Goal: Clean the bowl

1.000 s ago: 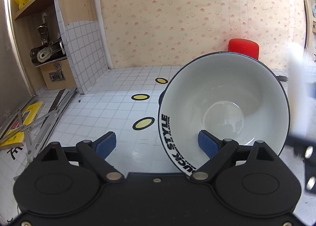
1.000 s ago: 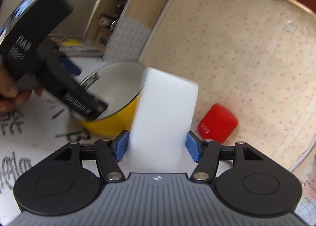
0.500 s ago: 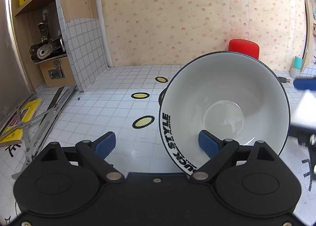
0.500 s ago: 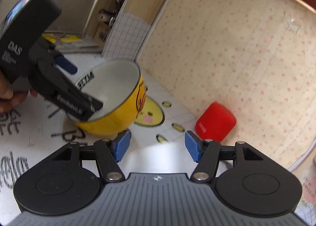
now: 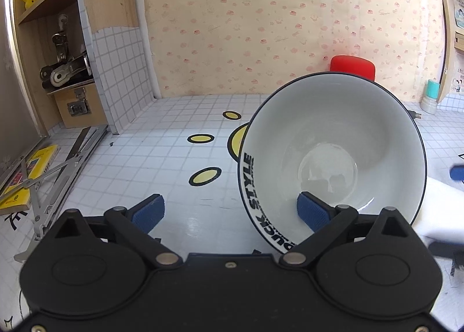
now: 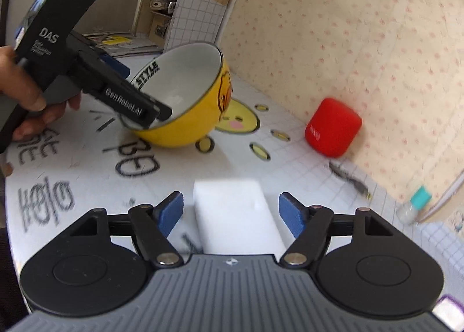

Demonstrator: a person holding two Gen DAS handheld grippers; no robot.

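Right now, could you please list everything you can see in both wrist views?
bowl: one, yellow outside, white inside, tilted on the table.
sponge block: one, white, flat on the table.
rounded box: one, red, against the wall.
bottle: one, clear with a teal cap, by the wall.
book: one, yellow, under a metal stand.
shelf: one, wooden, left corner.
table: one, white grid cloth.
left gripper: black, open, jaws just been opening; bowl rim between them, ungripped.
right gripper: grey, open, jaws just been opening; sponge between them, untouched.
hand: one, holding the left gripper.
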